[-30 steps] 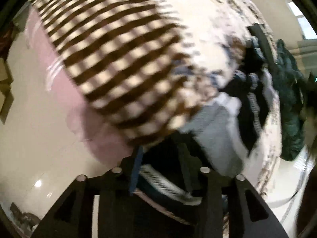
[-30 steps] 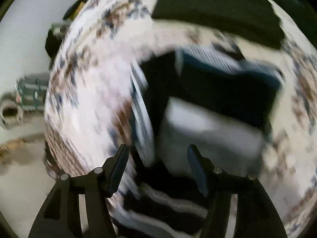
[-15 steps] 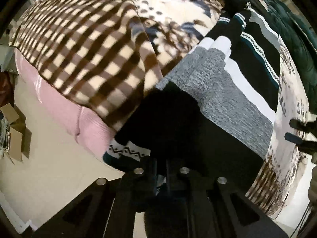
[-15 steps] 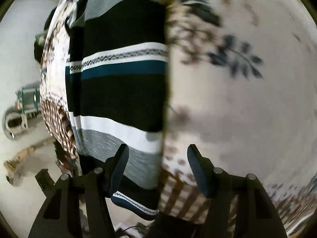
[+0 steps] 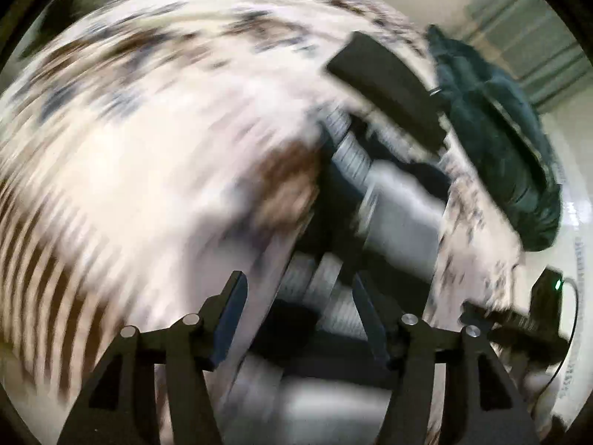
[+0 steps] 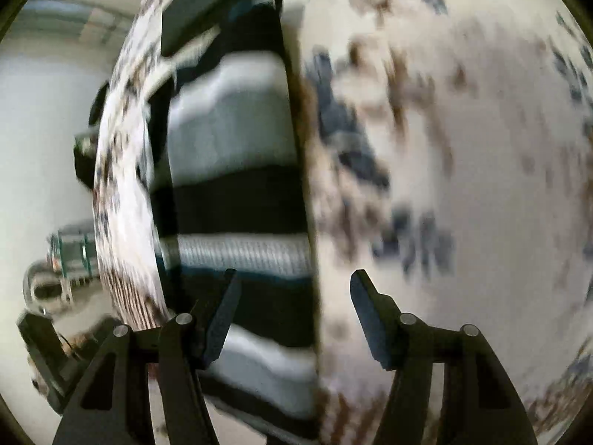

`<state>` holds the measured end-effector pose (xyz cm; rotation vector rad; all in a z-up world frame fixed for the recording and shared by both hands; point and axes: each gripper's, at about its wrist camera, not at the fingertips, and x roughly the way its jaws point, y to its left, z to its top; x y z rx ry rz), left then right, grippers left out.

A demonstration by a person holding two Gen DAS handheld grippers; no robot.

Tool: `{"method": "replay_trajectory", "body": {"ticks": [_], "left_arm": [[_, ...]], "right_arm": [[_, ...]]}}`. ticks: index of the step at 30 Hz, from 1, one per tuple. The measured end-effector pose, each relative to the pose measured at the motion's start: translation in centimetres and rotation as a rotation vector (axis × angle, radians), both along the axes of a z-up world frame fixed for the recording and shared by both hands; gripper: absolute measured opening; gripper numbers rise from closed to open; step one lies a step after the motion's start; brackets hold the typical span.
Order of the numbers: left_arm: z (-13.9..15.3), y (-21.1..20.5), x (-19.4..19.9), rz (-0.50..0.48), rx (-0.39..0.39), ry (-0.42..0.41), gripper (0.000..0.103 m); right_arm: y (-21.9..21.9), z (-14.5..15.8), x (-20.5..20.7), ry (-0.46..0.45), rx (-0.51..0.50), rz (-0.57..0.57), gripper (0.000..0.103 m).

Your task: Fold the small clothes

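Both views are blurred by motion, so fine detail is lost. The striped sweater (image 6: 237, 200) — bands of black, grey and white with a thin teal line — lies flat on the bed (image 6: 463, 185), which is covered with a cream floral blanket (image 5: 155, 141).

In the right wrist view the right gripper (image 6: 292, 307) hovers over the sweater's straight right-hand edge, its jaws wide apart and holding nothing; one finger is over the sweater, the other over the blanket just beside it.

In the left wrist view the left gripper (image 5: 300, 311) also has its jaws spread wide and empty, with the sweater (image 5: 374, 222) seen between and beyond its fingers. A folded black garment (image 5: 389, 92) lies on the bed at the sweater's far end, and a dark green quilted garment (image 5: 500, 141) is heaped beyond that, at the bed's edge. A brown checked pattern (image 5: 55, 289) shows at the bed's near left, well apart from the sweater. To the right of the sweater, off the bed's edge, a black device with a small green light (image 5: 548, 296) is visible — too blurred to identify.
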<state>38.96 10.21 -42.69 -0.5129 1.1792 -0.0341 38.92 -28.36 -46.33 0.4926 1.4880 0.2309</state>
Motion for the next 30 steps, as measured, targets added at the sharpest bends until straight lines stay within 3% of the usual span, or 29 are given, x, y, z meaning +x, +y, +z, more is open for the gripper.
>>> {"method": "replay_trajectory", "body": {"ticks": [4, 7, 8, 10, 13, 14, 18, 21, 22, 24, 26, 28, 29, 30], "left_arm": [[-4.2, -1.5, 13.0, -0.133, -0.051, -0.002, 0.057], [-6.9, -2.3, 17.5, -0.198, -0.066, 0.037, 0.051], [-7.8, -2.3, 18.8, -0.219, -0.086, 0.025, 0.013], [-7.3, -2.1, 18.9, -0.255, -0.100, 0.001, 0.010], [-5.8, -1.2, 18.8, -0.298, -0.140, -0.077, 0.009], [-6.2, -0.7, 19.2, -0.298, -0.152, -0.064, 0.009], [-11.0, 0.9, 21.6, -0.301, -0.198, 0.054, 0.015], [-10.1, 2.1, 21.0, -0.295, -0.264, 0.073, 0.030], [-9.2, 2.9, 20.3, -0.274, -0.284, 0.074, 0.034], [-8.0, 4.1, 18.5, -0.228, -0.324, 0.058, 0.057], [-7.2, 4.5, 15.7, -0.204, -0.367, 0.058, 0.060], [-8.1, 3.8, 14.7, -0.208, -0.393, 0.093, 0.060], [-8.4, 3.1, 13.8, -0.213, -0.358, 0.092, 0.052], [-8.4, 2.4, 13.3, -0.225, -0.302, 0.070, 0.008]], "right_arm": [[1.0, -1.0, 6.7, -0.040, -0.016, -0.065, 0.064], [2.4, -3.3, 11.3, -0.041, -0.013, -0.128, 0.064], [2.4, -3.9, 12.5, -0.036, 0.001, -0.147, 0.064], [2.3, -5.1, 14.2, -0.019, 0.052, -0.198, 0.063], [2.0, -5.2, 15.2, -0.040, 0.071, -0.261, 0.023], [1.8, -5.0, 15.0, -0.059, 0.065, -0.276, 0.019], [1.5, -6.6, 15.2, -0.047, -0.010, -0.284, 0.016], [1.8, -6.7, 16.1, -0.011, -0.025, -0.274, 0.017], [1.8, -6.5, 16.1, -0.004, -0.021, -0.273, 0.023], [1.6, -5.1, 15.9, -0.024, -0.033, -0.272, 0.034], [1.6, -3.9, 15.3, -0.051, -0.040, -0.261, 0.044], [1.7, -3.7, 14.3, -0.036, -0.007, -0.251, 0.045], [1.5, -3.8, 13.6, -0.023, 0.013, -0.246, 0.045], [2.0, -4.4, 13.2, 0.003, 0.044, -0.239, 0.045]]}}
